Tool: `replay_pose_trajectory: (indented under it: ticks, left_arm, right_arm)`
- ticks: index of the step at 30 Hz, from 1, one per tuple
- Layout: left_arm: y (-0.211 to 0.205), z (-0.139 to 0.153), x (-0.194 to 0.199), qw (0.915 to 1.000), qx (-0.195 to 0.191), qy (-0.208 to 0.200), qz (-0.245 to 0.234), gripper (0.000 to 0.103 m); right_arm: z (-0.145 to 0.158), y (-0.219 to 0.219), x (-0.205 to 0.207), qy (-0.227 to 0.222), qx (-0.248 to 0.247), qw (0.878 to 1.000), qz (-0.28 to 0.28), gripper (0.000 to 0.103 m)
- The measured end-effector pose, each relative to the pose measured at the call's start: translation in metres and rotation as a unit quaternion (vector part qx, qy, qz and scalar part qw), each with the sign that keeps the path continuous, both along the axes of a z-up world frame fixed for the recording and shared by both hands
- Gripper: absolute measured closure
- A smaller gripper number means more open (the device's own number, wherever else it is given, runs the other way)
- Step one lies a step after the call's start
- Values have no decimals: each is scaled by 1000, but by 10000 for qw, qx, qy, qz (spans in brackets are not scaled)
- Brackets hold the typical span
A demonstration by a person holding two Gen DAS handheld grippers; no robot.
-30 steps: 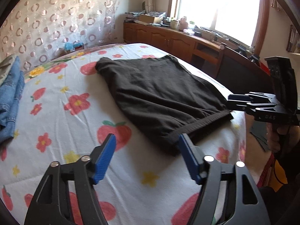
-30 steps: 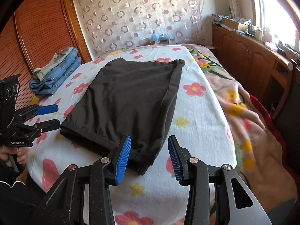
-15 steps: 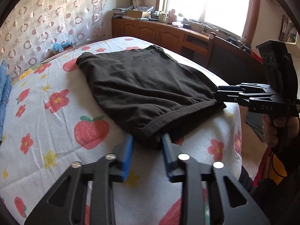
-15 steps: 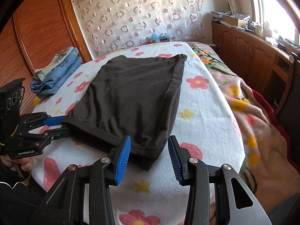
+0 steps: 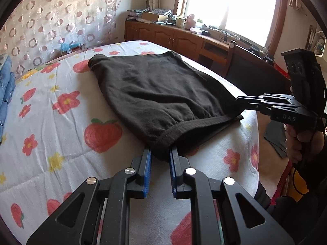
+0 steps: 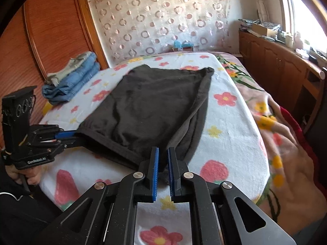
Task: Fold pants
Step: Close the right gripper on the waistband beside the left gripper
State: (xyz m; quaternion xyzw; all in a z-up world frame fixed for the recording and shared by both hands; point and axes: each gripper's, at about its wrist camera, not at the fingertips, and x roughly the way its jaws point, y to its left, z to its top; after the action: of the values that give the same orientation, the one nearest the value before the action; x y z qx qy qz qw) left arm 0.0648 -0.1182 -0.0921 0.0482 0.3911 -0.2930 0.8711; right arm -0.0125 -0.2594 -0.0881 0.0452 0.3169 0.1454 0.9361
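Black pants [image 5: 163, 89] lie folded lengthwise on the flower-print bed sheet [image 5: 61, 132], waistband toward me. My left gripper [image 5: 160, 153] has the near waistband corner between its blue pads, which press on the cloth while the jaws are still closing. In the right wrist view the pants [image 6: 155, 106] run away from me, and my right gripper [image 6: 163, 153] is shut on the other waistband corner. Each gripper shows in the other's view: the right gripper [image 5: 239, 100] at the far corner, the left gripper [image 6: 75, 135] at the left edge, both in a person's hands.
A stack of folded jeans [image 6: 71, 79] sits on the bed's left side by the wooden wardrobe [image 6: 51, 30]. A flowered blanket [image 6: 276, 132] hangs off the right edge. Wooden cabinets [image 5: 173, 38] with clutter line the window wall.
Both grippers moved in onto the waistband and went from wide open to closed on its two corners. The waistband edge is lifted a little off the sheet.
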Motion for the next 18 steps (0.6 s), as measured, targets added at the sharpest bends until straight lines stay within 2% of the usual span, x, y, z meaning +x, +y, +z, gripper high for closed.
replay_pose_trajectory:
  ticks: [5,7,10,18]
  left_arm:
    - [1,-3,2,10000,-19,70,30,86]
    - [2,-4,2,9999,-44,84,40,86]
    - [2,-5,3,9999,-45,81,40,86]
    - [3,-4,1,9999,-68,64,45,86]
  right_arm:
    - [0,-5,0,49,-64,9998,-184,92]
    - [2,-5,0,25,-97,9997,-239,76]
    - [4,-1,2,24,-78,9996,-278,70]
    - [-7,4,11,220,-67,9988,-435,67]
